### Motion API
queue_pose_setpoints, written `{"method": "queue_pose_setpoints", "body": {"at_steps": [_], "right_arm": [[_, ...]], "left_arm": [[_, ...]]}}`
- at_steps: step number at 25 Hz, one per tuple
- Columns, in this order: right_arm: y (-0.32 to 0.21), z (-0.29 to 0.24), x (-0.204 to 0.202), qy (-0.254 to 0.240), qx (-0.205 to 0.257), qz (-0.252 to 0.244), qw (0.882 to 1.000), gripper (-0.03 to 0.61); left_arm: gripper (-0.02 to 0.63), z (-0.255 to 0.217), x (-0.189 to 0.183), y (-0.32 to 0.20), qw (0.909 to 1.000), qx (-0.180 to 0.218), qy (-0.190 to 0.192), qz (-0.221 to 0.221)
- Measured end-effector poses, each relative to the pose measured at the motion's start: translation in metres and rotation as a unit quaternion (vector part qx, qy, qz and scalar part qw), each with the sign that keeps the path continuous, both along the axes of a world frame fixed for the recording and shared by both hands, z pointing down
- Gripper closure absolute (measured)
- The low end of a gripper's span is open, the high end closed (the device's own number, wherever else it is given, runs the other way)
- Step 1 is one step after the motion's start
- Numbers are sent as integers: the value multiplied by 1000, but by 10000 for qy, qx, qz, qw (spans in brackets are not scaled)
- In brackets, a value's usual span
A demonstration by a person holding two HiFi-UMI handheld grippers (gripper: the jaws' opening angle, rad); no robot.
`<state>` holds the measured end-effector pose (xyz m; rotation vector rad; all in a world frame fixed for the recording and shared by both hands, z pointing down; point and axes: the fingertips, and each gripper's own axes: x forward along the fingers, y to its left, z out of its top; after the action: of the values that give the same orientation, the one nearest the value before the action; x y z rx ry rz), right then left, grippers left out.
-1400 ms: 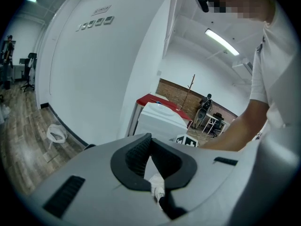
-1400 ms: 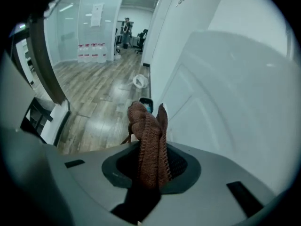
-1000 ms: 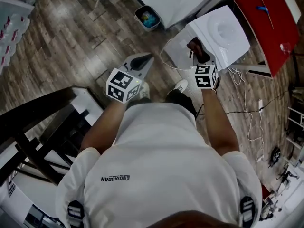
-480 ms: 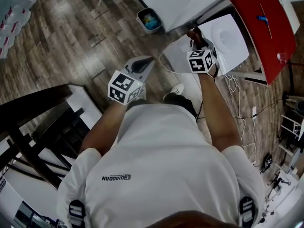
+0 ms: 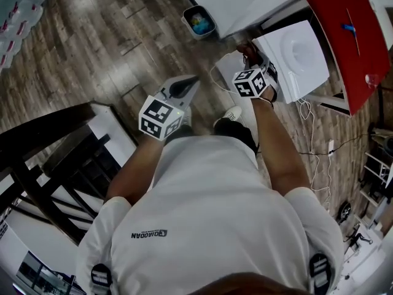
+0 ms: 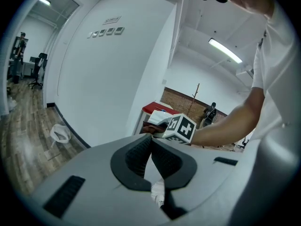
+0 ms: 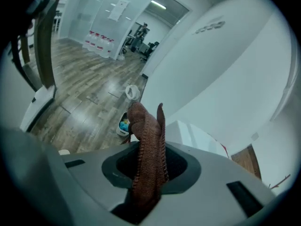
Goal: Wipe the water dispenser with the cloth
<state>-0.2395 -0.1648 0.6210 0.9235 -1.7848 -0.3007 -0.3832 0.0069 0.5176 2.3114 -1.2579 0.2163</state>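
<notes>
The person's left arm [image 5: 132, 168] is bent at the elbow and reaches forward on the left of the body. Its left tool [image 5: 187, 83] points ahead with its jaws pressed together at the tips and nothing between them. The right arm [image 5: 279, 155] is stretched straighter and further out, bare below a short sleeve. At its end the right tool [image 5: 250, 53] has its jaws clamped on a brown cloth [image 7: 148, 140], which stands up from between them. The two tools are well apart, the right one ahead of the left
</notes>
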Motion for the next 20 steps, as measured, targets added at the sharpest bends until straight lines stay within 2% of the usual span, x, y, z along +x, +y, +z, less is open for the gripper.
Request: {"method": "queue_pose_setpoints", "body": {"at_steps": [2,7,20], "right_arm": [[1,11,-10,14,-84,-119,9999,492],[0,51,-2,-100,-649,378,9971,492],[2,152,7,-146,-1640,962,9816,492]], "left_arm": [[617,0,-1,-2,10000,-12,-17,-27],[617,4,-1,-2,9998,-149,-70,-119],[617,12,-11,3,9976,-476,-312,-390]]}}
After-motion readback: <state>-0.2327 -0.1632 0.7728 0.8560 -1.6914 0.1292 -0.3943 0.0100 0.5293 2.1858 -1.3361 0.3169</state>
